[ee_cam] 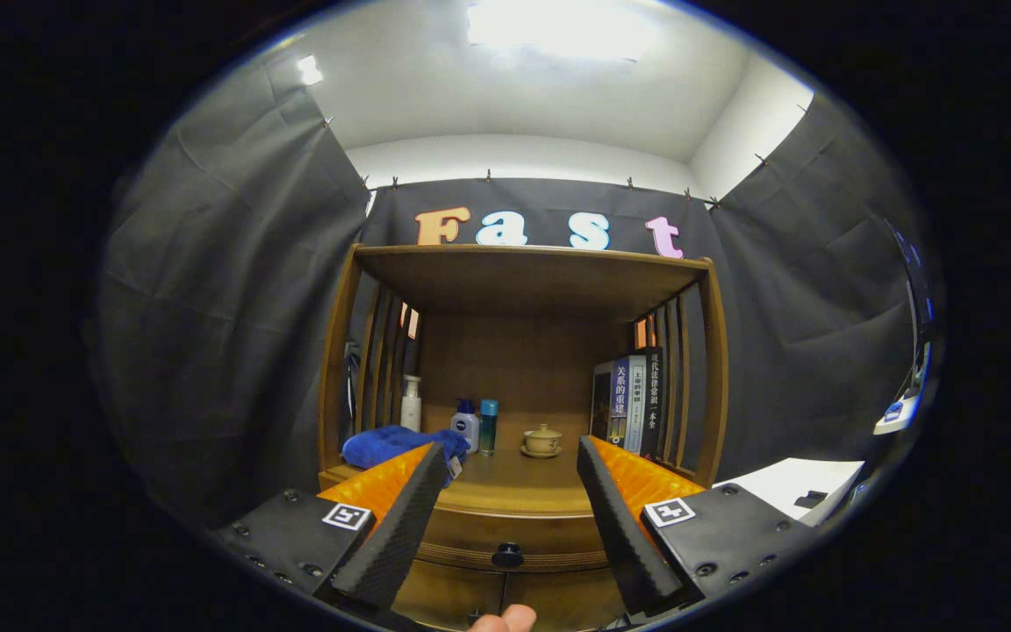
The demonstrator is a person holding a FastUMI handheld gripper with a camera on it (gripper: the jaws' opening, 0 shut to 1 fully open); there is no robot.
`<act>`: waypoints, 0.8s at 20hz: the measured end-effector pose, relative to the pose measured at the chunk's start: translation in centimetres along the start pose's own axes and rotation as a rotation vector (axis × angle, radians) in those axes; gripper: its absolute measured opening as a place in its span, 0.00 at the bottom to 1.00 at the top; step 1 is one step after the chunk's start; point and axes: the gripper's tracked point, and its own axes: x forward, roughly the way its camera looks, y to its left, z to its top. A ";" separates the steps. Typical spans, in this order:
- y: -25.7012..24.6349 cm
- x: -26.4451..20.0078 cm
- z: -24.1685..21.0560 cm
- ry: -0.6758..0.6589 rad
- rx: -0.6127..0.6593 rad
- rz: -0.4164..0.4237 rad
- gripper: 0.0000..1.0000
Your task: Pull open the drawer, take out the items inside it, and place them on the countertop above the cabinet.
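Observation:
A wooden cabinet stands straight ahead of me, its countertop [505,487] level with my fingertips. Below the countertop edge the drawer [510,535] is closed, with a dark round knob [507,555] on its front. My gripper [512,458] is open, its two fingers spread wide with nothing between them; the knob lies lower down, between the fingers and beyond them. The drawer's contents are hidden. A fingertip of a person's hand [504,621] shows at the very bottom between the fingers.
On the countertop stand a blue cloth [387,443], a white pump bottle [411,402], a small blue-capped bottle [466,426], a teal tube [488,426], a lidded cup on a saucer [542,441] and several books [630,404]. Shelf top [527,263] overhangs. White table [799,487] at right.

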 end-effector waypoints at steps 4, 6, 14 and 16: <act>-0.7 2.3 -3.5 0.024 -0.026 -0.049 0.97; -1.5 3.4 -6.4 0.056 -0.022 -0.081 0.97; -2.0 6.5 -18.4 0.229 0.008 -0.116 0.98; -1.4 7.2 -20.2 0.247 0.032 -0.103 0.98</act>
